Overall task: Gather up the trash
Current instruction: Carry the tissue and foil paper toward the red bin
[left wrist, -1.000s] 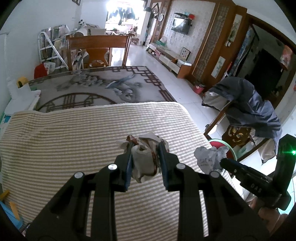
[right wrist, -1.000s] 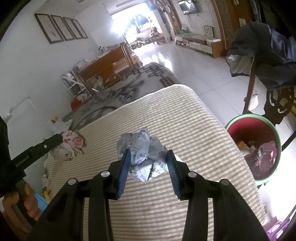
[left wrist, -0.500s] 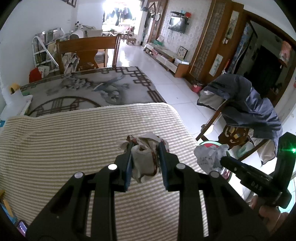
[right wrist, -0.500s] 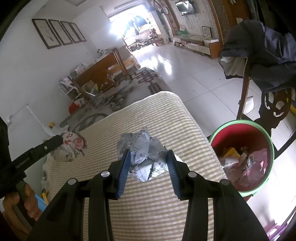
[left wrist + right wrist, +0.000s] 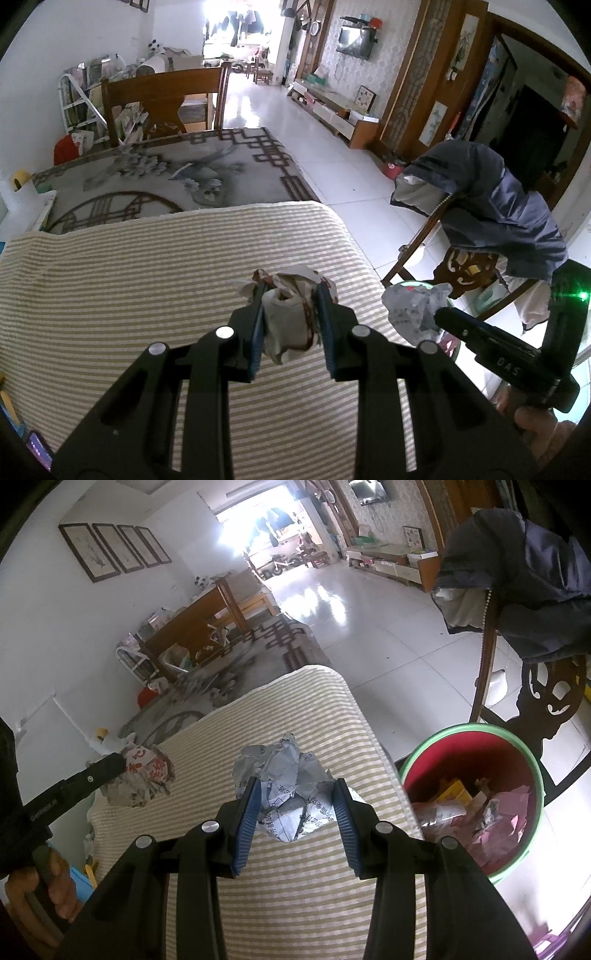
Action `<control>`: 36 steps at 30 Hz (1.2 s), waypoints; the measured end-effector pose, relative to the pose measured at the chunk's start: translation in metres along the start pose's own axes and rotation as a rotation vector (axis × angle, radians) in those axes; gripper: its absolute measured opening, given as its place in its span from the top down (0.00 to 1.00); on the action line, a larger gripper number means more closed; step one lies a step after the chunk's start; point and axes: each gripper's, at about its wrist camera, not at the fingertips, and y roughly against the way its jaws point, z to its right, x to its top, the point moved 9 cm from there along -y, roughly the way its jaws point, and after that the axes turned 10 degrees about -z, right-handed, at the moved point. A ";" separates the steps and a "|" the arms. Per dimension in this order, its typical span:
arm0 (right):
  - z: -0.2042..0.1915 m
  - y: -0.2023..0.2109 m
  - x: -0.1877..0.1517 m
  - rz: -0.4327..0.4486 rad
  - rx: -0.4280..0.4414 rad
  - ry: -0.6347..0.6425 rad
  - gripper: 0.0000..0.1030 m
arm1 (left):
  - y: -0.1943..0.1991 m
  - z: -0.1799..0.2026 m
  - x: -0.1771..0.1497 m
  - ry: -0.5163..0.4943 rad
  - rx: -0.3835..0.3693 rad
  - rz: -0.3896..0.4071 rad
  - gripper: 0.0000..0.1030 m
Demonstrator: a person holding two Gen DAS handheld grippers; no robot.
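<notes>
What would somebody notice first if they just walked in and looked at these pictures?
Probably the two crumpled paper balls, each squeezed between black fingers above the striped cloth: a grey-white printed one in the right gripper, and a red-marked one in the left gripper. Next comes the red bin with a green rim on the floor to the right of the cloth, already holding pink and yellow scraps.

1. A crumpled paper wad with red print (image 5: pixel 290 319) is pinched off the striped surface (image 5: pixel 110 295).
2. A crumpled grey newspaper ball (image 5: pixel 291 794) is held up near the surface's right edge.
3. A green-rimmed red bin (image 5: pixel 476 738) stands on the floor beside that edge, holding pink and yellow scraps.
</notes>
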 end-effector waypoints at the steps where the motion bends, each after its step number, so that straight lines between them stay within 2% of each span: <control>1: 0.004 0.001 0.001 0.001 0.001 -0.003 0.62 | -0.001 0.004 0.001 -0.005 0.001 -0.001 0.76; 18: 0.073 0.027 0.011 0.038 -0.025 -0.088 0.62 | -0.028 0.071 0.008 -0.094 -0.022 -0.038 0.76; 36: 0.149 0.058 0.014 0.087 -0.079 -0.204 0.61 | -0.067 0.158 0.011 -0.217 -0.092 -0.097 0.76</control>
